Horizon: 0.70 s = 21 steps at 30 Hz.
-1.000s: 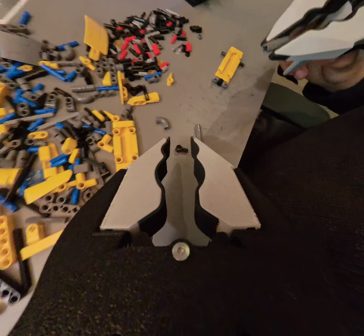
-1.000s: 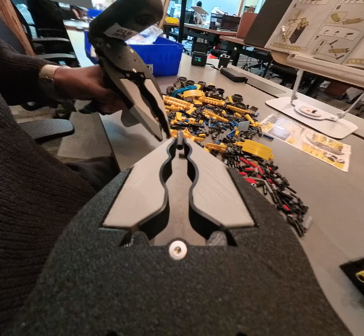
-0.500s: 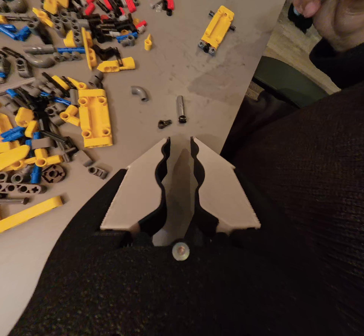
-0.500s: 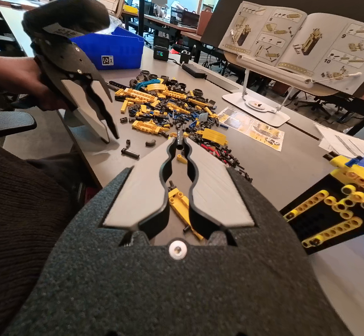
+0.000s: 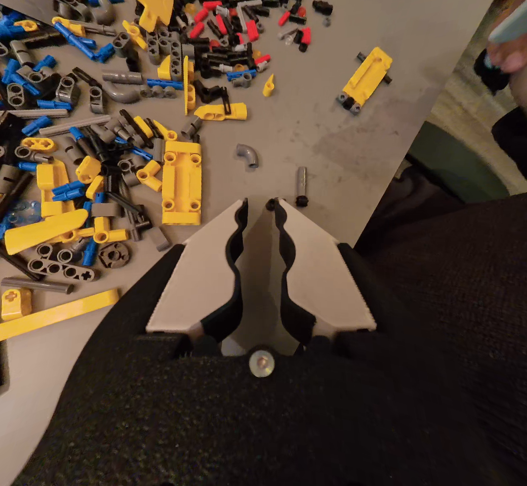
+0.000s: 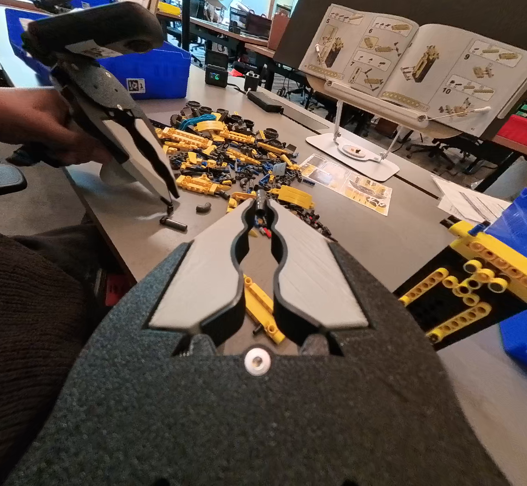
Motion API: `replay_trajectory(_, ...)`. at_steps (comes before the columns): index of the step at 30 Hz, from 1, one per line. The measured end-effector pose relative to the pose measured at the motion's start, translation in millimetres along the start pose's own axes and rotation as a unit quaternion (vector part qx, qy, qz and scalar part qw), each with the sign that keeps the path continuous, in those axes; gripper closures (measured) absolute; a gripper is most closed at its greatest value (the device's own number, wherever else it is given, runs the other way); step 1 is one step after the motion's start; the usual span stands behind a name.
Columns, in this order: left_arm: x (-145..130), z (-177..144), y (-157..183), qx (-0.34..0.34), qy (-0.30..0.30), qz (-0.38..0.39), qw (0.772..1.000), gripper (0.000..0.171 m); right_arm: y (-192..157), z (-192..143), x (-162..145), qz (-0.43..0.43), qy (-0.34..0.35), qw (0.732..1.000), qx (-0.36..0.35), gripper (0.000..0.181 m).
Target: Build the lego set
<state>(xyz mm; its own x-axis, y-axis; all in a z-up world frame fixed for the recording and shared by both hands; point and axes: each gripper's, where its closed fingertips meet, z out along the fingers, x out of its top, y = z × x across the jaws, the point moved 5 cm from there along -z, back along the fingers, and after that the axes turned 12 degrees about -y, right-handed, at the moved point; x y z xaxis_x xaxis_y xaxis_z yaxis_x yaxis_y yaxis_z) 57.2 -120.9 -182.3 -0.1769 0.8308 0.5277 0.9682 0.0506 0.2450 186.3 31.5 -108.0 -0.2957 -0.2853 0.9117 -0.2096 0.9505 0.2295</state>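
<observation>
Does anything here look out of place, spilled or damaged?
Nothing looks damaged. The building pieces lie scattered loose over the grey table. One yellow assembly lies apart, near the table edge, and a smudged patch marks the tabletop beside it.

My worktop (image 5: 328, 130) is grey and scuffed. On it lies a loose heap of yellow, blue, black and red building pieces (image 5: 159, 79). Apart from the heap lie a yellow panel (image 5: 366, 76), a grey elbow piece (image 5: 247, 154) and a grey pin (image 5: 301, 178). Farther back stand a blue bin (image 6: 154, 73), a book stand (image 6: 353, 156) and a leaflet (image 6: 350, 184).
</observation>
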Motion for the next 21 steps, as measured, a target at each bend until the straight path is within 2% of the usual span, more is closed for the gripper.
replay_trajectory(6, -10.2, -2.4, 2.2, 0.054, -0.026, 0.026, 0.998, 0.155, -0.1, 1.6, -0.2, 0.0, 0.001, 1.0, 0.002, 0.175)
replay_trajectory(13, -7.7, -9.1, 11.7, 0.04, -0.009, 0.06, 0.997, 0.155, 0.1, 1.1, 1.5, -0.001, 0.005, 1.0, 0.004, 0.175)
replay_trajectory(19, 2.2, -13.9, 2.2, 0.019, -0.023, 0.185, 0.982, 0.155, -5.5, 1.6, 3.2, -0.007, 0.012, 0.999, 0.03, 0.174)
replay_trajectory(21, 6.4, -12.9, 0.4, -0.01, -0.03, 0.224, 0.974, 0.154, -10.8, 1.3, 7.1, -0.007, 0.019, 0.999, 0.05, 0.175)
